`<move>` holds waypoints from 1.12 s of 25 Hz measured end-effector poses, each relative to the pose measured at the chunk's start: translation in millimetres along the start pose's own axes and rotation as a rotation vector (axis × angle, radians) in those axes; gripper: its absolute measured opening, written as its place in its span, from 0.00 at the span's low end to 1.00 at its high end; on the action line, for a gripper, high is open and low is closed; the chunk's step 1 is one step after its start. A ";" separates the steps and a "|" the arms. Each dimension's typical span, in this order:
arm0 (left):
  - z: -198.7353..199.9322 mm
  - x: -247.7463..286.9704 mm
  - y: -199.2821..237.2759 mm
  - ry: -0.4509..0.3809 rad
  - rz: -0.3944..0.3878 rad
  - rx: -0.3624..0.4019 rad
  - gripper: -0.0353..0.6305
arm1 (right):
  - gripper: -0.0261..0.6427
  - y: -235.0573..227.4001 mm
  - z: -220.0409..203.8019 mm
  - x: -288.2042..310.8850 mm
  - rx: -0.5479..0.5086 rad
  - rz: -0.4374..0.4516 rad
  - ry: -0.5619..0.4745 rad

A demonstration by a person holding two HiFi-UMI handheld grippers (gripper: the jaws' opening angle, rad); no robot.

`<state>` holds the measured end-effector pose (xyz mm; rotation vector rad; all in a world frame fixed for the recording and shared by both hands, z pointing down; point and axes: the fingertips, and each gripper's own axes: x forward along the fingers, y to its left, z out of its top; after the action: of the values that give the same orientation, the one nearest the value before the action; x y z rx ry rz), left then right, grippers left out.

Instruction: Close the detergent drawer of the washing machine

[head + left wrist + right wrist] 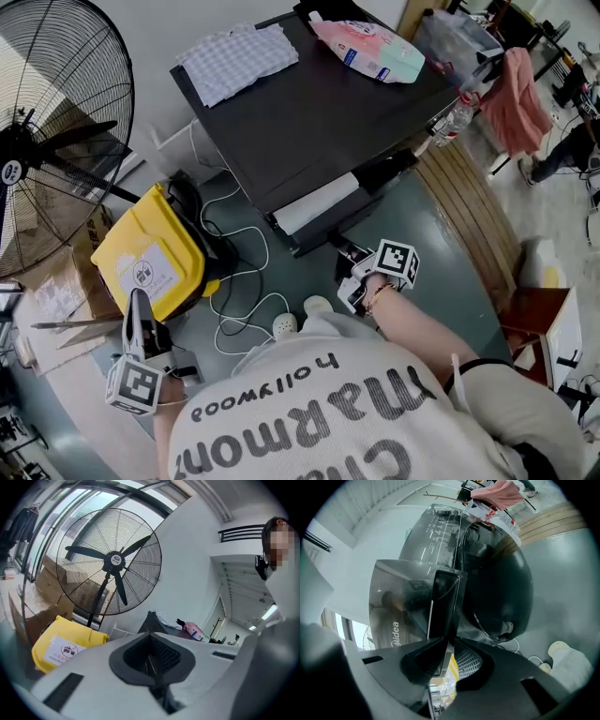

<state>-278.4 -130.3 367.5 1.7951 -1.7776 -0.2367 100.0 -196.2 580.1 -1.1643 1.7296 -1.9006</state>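
Note:
The dark washing machine (328, 103) stands ahead of me, and its detergent drawer (317, 202) sticks out of the front, showing white from above. My right gripper (349, 262) is at the drawer's front. In the right gripper view the glossy dark drawer front (443, 602) runs down between the jaws, and my right gripper (449, 656) is shut on its edge. The round door (497, 588) lies to the right of it. My left gripper (141, 305) hangs low at the left, away from the machine, and this left gripper (152, 667) is shut on nothing.
A yellow bin (155, 253) and a large standing fan (56, 141) are left of the machine, with cardboard boxes (56, 291) beside them. White cables (244, 281) trail on the floor. A checked cloth (239, 58) and a pink bag (370, 47) lie on the machine's top. Wooden boards (469, 206) lie to the right.

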 end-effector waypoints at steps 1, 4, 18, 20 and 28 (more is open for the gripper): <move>0.2 -0.8 0.5 -0.002 0.003 -0.001 0.06 | 0.16 0.3 0.1 0.6 -0.001 0.000 0.000; -0.3 -1.9 1.0 -0.004 0.006 -0.003 0.06 | 0.16 1.3 1.3 3.4 -0.002 -0.003 -0.001; -2.0 -8.4 7.3 -0.014 0.042 -0.012 0.06 | 0.17 5.6 5.8 16.2 0.013 -0.027 -0.024; -0.9 -8.4 4.2 -0.016 0.036 -0.003 0.06 | 0.17 5.9 5.8 16.6 0.018 -0.030 -0.026; -2.7 -18.9 17.6 -0.025 0.079 -0.017 0.06 | 0.17 6.6 7.8 21.2 0.043 -0.042 -0.040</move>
<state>-293.7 -110.2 373.6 1.7128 -1.8546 -0.2425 90.8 -217.8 580.8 -1.2239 1.6483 -1.9152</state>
